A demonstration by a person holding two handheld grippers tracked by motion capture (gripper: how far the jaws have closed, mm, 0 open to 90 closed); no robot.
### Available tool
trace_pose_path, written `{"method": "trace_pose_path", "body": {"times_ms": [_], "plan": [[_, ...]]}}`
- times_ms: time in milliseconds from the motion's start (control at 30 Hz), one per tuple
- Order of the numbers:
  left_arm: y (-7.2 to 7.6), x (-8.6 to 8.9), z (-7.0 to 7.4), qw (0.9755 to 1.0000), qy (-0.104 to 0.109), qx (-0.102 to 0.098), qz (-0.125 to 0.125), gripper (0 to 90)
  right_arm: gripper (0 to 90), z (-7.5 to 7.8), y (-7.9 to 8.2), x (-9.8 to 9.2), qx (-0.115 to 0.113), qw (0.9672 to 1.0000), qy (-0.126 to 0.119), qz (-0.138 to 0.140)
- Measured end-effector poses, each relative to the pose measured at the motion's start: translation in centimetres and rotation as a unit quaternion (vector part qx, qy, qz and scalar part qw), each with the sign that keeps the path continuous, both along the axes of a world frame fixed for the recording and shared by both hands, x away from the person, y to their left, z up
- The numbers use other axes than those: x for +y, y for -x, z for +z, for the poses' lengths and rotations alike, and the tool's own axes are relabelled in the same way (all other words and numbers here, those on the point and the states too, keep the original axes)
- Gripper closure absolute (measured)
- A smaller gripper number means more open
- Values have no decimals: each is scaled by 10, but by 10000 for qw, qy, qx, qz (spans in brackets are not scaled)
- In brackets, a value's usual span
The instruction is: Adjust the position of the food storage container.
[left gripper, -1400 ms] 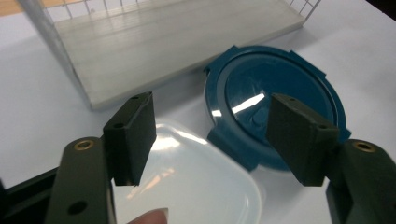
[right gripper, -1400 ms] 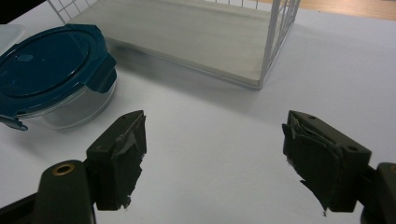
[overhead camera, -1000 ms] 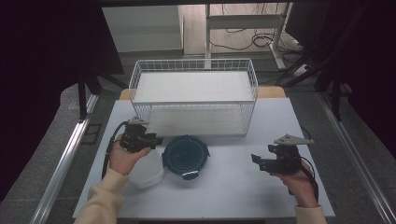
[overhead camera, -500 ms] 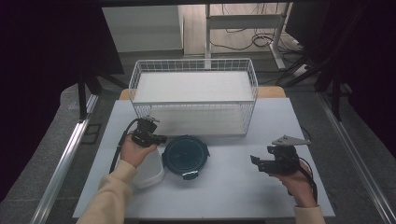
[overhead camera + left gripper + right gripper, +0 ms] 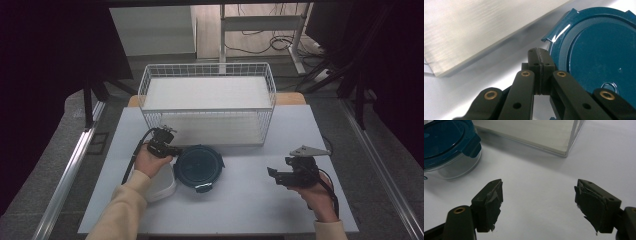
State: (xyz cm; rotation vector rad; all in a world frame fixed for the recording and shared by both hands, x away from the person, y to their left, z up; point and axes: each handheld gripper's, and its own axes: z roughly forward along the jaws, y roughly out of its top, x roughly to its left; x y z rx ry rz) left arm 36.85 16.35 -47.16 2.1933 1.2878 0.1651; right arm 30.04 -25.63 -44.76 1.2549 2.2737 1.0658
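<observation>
Left tool clenched empty beside the lidded tub

My left tool [image 5: 539, 56] has just shut on nothing, dropping from the basket [image 5: 207, 107] to the teal lid [image 5: 199, 165] mid-desk [image 5: 250, 200], likely to nudge a clip. Right tool [image 5: 537, 205] released, parked. No readable writing.

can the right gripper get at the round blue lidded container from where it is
Probably yes: the right gripper is open and bare table lies between it and the container; the left gripper, shut, sits at the container's far side.
</observation>
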Motion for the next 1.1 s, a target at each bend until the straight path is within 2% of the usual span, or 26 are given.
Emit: {"method": "trace_pose_path", "body": {"times_ms": [167,600,700,733,967,1100], "plan": [[0,-5,1,9998,-172,-34,-61,900,221,1,0,0,-12,10000,-1,10],[5,-27,3,9991,-167,29,-381,900,222,2,2,4,-6,10000,11,82],[7,-32,4,9992,-117,36,-381,900,223,2,2,4,-8,10000,12,82],[8,-35,5,9988,-123,43,-463,900,223,1,1,5,-2,10000,17,77],[13,-49,5,9980,-134,41,-615,900,223,1,2,8,14,9999,11,162],[16,-57,4,9978,-57,76,-653,900,223,2,3,9,7,9998,5,189]]}}
